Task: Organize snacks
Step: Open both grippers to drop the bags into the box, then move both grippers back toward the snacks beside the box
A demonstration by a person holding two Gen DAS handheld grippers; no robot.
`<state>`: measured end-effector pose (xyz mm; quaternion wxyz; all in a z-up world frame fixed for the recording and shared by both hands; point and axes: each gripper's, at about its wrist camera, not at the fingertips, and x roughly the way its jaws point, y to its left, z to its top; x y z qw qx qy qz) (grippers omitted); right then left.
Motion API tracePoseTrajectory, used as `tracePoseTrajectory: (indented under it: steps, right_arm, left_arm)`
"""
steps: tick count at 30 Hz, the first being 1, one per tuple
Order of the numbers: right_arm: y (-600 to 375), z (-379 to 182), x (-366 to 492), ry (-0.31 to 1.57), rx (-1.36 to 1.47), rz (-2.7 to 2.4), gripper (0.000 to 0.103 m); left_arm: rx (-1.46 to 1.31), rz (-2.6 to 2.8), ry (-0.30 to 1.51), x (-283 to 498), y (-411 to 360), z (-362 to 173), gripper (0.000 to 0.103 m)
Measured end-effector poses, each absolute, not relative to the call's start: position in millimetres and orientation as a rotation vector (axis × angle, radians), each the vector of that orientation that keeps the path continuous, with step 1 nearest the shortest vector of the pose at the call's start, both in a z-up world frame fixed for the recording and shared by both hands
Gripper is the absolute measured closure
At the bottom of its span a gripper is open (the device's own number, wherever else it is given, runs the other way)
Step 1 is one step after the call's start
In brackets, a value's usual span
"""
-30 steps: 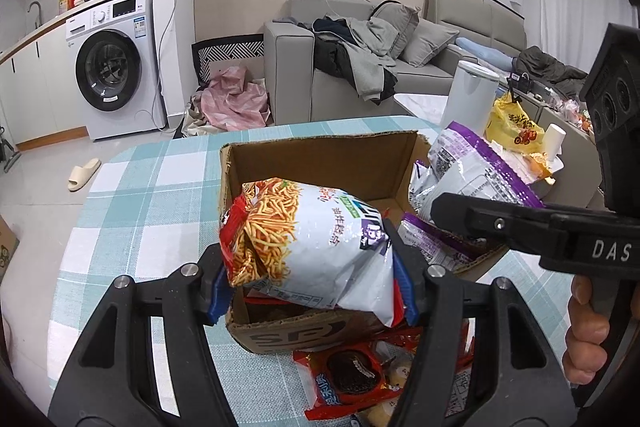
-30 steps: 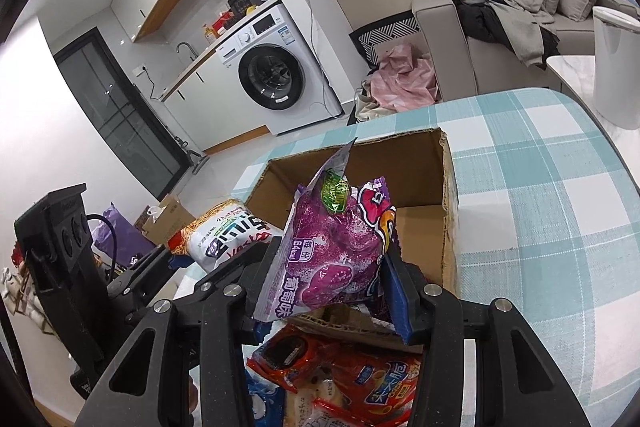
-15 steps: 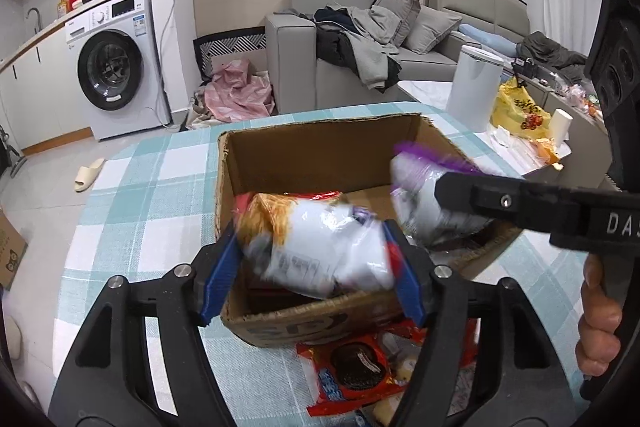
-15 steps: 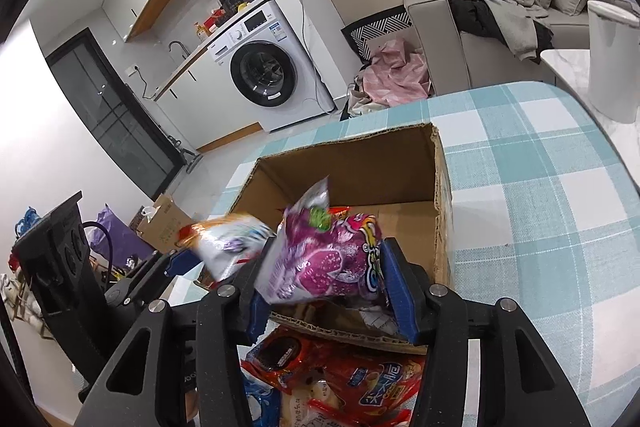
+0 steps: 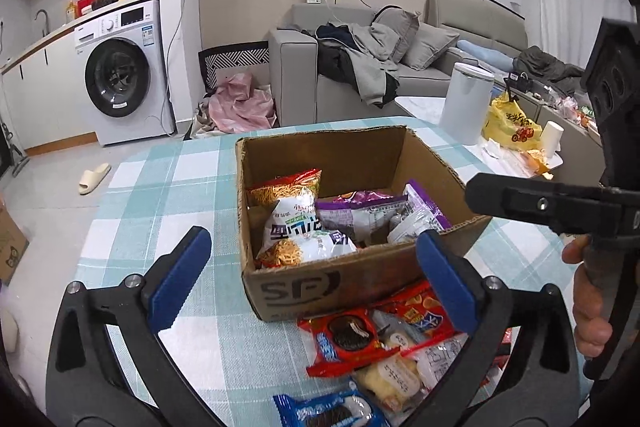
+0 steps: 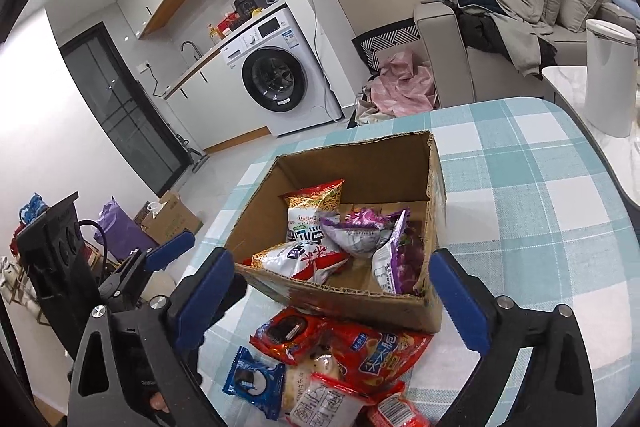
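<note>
An open cardboard box [image 5: 296,287] [image 6: 400,163] stands on the checked tablecloth. Inside lie a white-and-orange noodle-snack bag [image 5: 298,227] [image 6: 300,261] and a purple bag [image 5: 360,211] [image 6: 396,259], both free of any grip. My left gripper [image 5: 313,237] hovers at the box's near wall, its jaws opening wide with no bag pressed between them. My right gripper [image 6: 331,259] does the same, and one of its fingers [image 5: 520,203] shows at the right of the left wrist view. Loose packs lie in front of the box: a red cookie pack [image 5: 346,339] [image 6: 288,333] and a blue one [image 5: 328,411] [image 6: 252,379].
A red chips bag [image 6: 380,351] and several small packs crowd the table's near edge. Beyond the table are a washing machine [image 5: 120,79], a sofa [image 5: 360,75] with clothes, a white bin [image 5: 466,103] and a yellow bag [image 5: 508,127]. A hand [image 5: 588,307] holds the right gripper's handle.
Both jaws went from shut on a bag to wide apart. The noodle bag and the purple bag dropped into the box. Both grippers drew back a little toward me.
</note>
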<state>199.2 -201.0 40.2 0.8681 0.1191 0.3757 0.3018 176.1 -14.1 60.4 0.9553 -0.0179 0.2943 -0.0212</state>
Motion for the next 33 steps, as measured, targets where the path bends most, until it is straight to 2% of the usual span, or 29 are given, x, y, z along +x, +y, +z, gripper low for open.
tracePoseTrajectory:
  steps: [14, 33]
  right_arm:
    - [-203.1, 30.6, 164.5, 0.809, 0.119, 0.584, 0.000]
    - [-227.3, 2.3, 120.5, 0.856, 0.039, 0.539, 0.000]
  left_arm:
    - [-0.048, -0.046, 0.600, 125.7, -3.9, 68.9, 0.001]
    - [-0.077, -0.035, 0.666, 84.0, 3.2, 28.8, 0.001]
